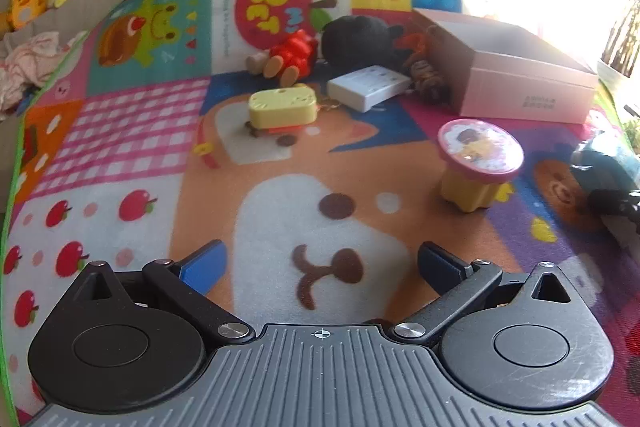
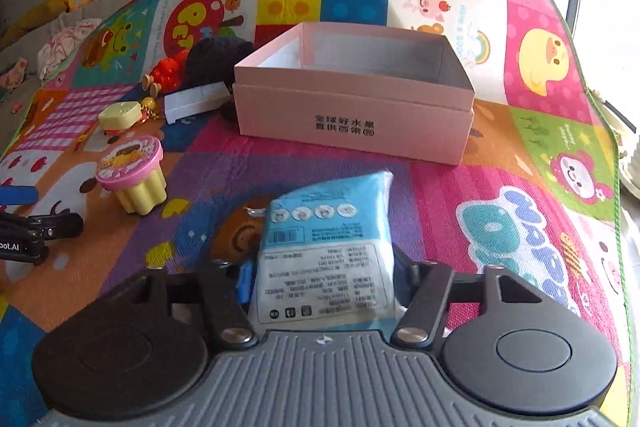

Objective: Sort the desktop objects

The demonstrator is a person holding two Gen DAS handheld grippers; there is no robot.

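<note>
Between the right gripper's clamping fingers: blue tissue pack, long axis pointing away toward the open pink box. Left gripper apart, empty. Surface: cartoon-patterned play mat; bright window beyond.

The left gripper has a ribbed grey base plate marked with a small white crosshair, flanked by two round black housings, each with a raised disc and a triangular cut-out. Black link arms on silver screws carry its fingers, one padded blue. The right gripper is built alike, its blue pad partly hidden.
</note>
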